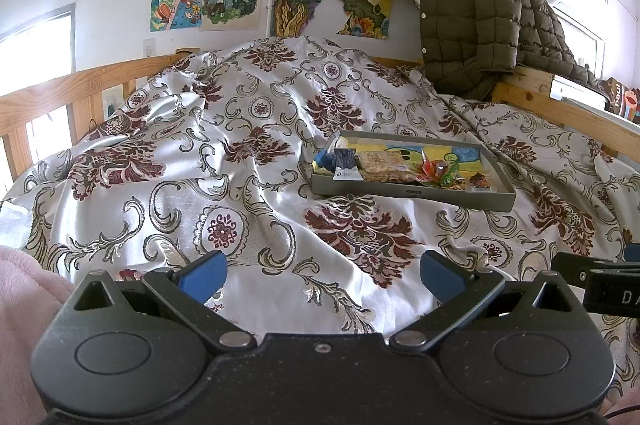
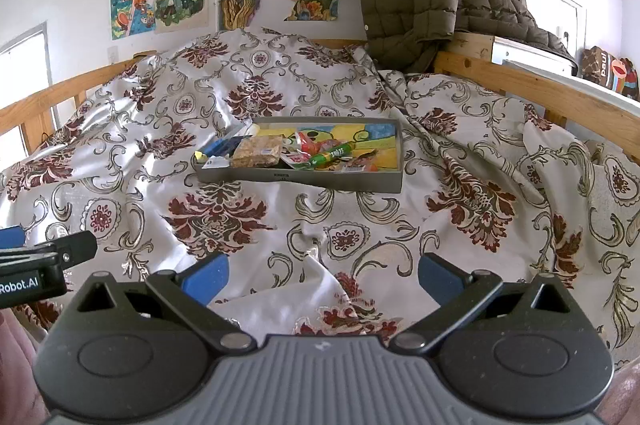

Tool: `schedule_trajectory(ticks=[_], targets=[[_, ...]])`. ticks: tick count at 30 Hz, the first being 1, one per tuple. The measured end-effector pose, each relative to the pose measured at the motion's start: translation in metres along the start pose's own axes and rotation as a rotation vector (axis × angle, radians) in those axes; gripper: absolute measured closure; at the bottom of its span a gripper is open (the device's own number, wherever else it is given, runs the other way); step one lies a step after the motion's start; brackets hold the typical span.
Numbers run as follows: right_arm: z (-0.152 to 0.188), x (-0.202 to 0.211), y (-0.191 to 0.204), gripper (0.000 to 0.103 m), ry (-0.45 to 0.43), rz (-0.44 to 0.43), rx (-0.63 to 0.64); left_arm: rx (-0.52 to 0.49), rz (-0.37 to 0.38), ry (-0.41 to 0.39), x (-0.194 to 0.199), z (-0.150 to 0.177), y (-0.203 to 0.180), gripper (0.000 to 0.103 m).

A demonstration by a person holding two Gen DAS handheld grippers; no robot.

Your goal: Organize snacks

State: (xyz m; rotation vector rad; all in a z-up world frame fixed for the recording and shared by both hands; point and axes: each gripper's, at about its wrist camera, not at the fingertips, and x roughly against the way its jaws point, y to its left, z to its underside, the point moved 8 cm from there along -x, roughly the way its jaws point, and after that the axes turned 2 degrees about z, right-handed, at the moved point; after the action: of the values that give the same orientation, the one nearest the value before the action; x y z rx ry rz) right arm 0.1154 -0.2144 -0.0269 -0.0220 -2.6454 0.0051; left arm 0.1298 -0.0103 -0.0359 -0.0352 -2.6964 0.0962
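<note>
Left tongs [image 1: 323, 275]: spread wide, nothing between the blue pads, hovering low over the bedspread.
Right tongs [image 2: 323, 275]: likewise spread and empty, just beside the left pair.
Bedspread [image 2: 248, 249]: satiny and rumpled under both tongs; likely slick and yielding, so a poor base to press against.
Tray [image 2: 304, 180]: a shallow grey box ahead of both tongs, well apart from them, sitting a little tilted on the folds.
Snacks: all inside the tray, bunched toward its left half.
Grain bar [image 2: 258, 149]: clear wrapper, looks stiff but crumbly; take it across the short sides, gently.
Green tube [image 2: 332, 155]: round and probably slippery; pinch at mid-length.
Red packet [image 2: 304, 145]: crinkly and light; grip a sealed edge.
Blue packets [image 1: 340, 161]: at the tray's left end, thin foil, likely feather-light; lift by a corner.
Risk: pushing on the tray may tip it on the soft bedding.
</note>
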Motion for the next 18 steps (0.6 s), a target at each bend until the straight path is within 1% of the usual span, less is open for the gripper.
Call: schedule_trajectory(ticks=[18], targets=[[0.0033, 0.0009, -0.0010, 0.000, -0.001, -0.001, -0.003, -0.001, 0.000, 0.000, 0.0000, 0.0000, 0.0000, 0.001]])
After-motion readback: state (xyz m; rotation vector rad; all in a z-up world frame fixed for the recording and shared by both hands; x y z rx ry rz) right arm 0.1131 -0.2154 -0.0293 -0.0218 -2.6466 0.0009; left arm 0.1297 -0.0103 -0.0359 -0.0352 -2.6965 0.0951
